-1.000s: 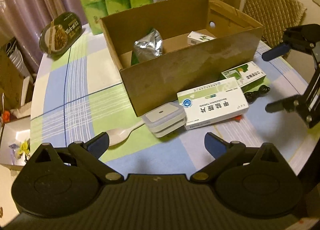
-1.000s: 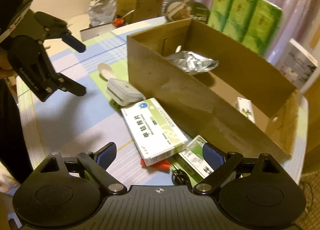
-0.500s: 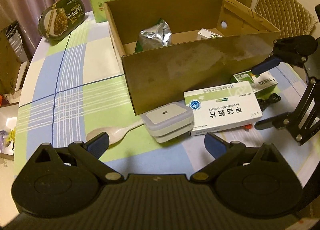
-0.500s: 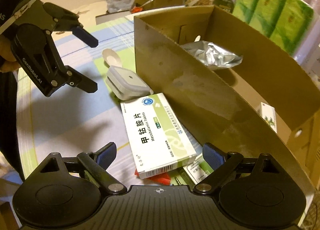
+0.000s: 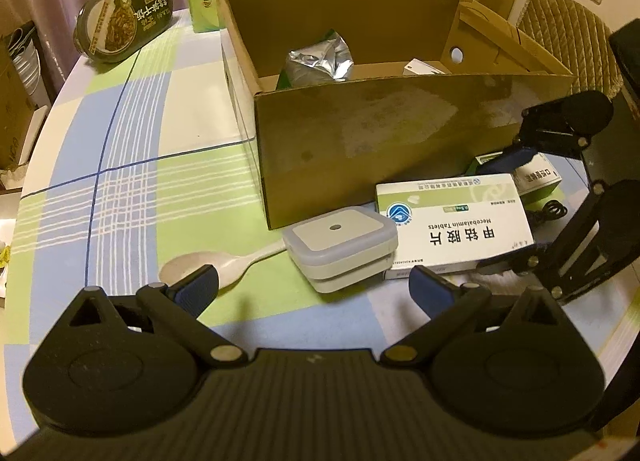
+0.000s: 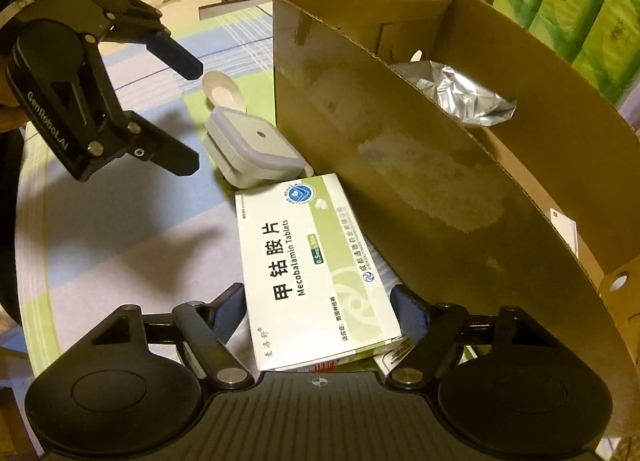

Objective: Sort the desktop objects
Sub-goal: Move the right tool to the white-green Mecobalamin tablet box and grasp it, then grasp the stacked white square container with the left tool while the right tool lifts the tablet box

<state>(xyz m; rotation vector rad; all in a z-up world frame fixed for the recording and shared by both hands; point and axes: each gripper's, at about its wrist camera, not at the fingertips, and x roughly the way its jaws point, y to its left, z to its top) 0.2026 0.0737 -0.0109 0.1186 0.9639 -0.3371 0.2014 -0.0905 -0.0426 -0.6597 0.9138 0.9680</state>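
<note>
1. The right gripper (image 6: 318,311) straddles the tablet box (image 6: 316,273) at lower centre of its view. Its jaws have just been closing, with the box between them; whether the pads press yet I cannot tell.
2. The left gripper (image 5: 314,287) hangs spread and empty above the container (image 5: 342,249) and spoon (image 5: 224,267).
3. The tablet box lies partly on a smaller box (image 5: 536,177), beside the carton (image 5: 380,149). Risk: a skewed pinch could twist it loose or drag that box.
4. Lifting it may clip the carton wall.
</note>
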